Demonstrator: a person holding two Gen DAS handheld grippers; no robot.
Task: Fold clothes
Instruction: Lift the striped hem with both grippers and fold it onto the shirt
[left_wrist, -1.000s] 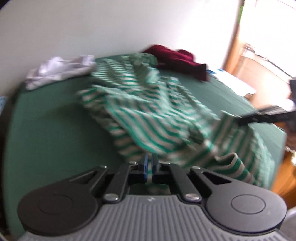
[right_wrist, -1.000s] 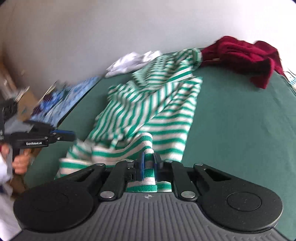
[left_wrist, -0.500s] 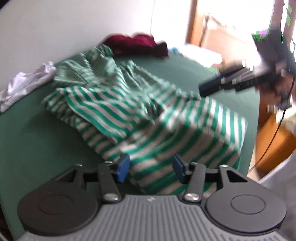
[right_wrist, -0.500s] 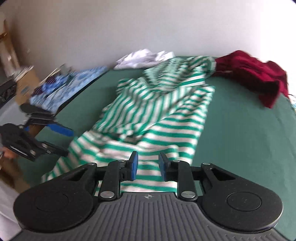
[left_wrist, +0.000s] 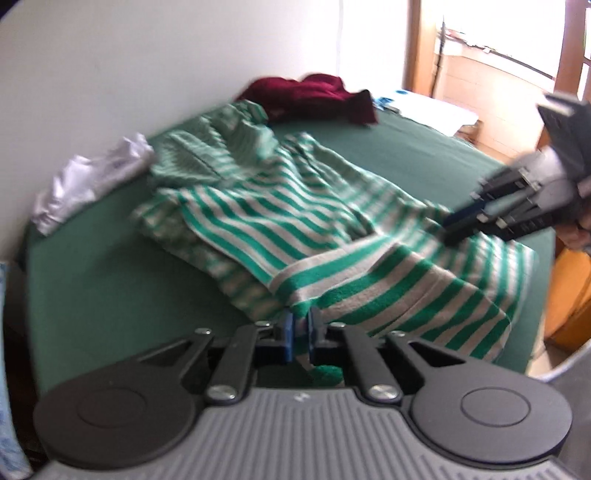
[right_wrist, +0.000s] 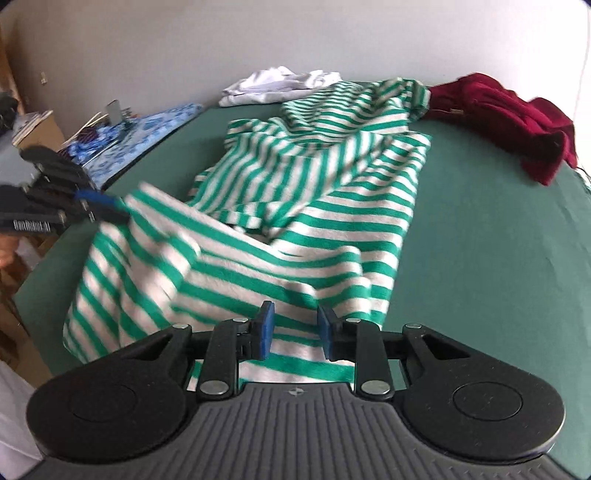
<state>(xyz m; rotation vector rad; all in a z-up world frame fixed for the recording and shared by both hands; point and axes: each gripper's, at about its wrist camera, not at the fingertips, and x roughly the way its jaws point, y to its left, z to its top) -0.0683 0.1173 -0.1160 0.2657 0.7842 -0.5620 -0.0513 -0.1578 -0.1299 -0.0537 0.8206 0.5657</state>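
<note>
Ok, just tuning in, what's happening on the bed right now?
A person with a claw in each hand is working on the striped top, which lies crumpled on the green bed. The left claw is closing on a near edge of the top, with fabric between its pads. The right claw hangs open over the hem, gripping nothing. No fold is made yet. A red garment and a white one lie at the far edge.
</note>
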